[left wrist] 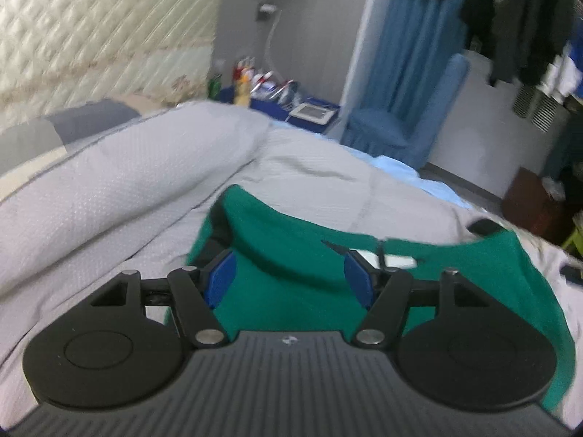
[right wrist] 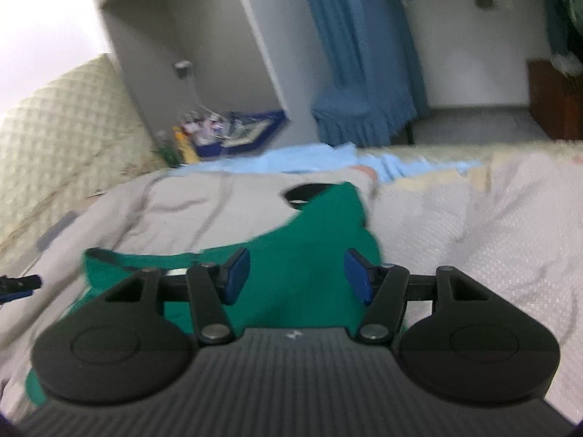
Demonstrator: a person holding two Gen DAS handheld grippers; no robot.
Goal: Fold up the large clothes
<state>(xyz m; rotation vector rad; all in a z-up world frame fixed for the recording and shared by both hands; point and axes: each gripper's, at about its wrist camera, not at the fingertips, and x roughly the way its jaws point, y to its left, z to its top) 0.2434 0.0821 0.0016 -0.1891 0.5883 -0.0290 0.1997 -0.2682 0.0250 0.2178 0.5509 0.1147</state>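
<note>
Right now both hand-held tools are hovering over a green garment point(left wrist: 291, 255) that is lying spread on a grey quilt point(left wrist: 109, 189) covering a bed. In the left wrist view, the left gripper point(left wrist: 289, 278) is filling the lower half of the frame with its blue pads point(left wrist: 222, 276) standing well apart, nothing pinched between them; the green cloth is showing through the gap, lying flat below rather than being lifted. In the right wrist view, the right gripper point(right wrist: 297, 276) is likewise released, its pads spread with only cloth lying underneath them. A dark neck opening point(right wrist: 309, 193) is sitting at the centre of that frame, above the gripper, so the collar end seems to be pointing away from the person.

Both tools are tilting downward toward the fabric, probably because a fold has been laid and the cloth is being left to settle on the soft bedding. The quilt is bunching into a ridge at the left of the left view, which may be keeping the garment from lying fully flat. Beyond the bed, a blue covered chair point(left wrist: 400, 123) and a cluttered blue tray point(left wrist: 262, 91) are sitting toward the upper middle, well apart from the work. Motion blur is hiding finer creases.
</note>
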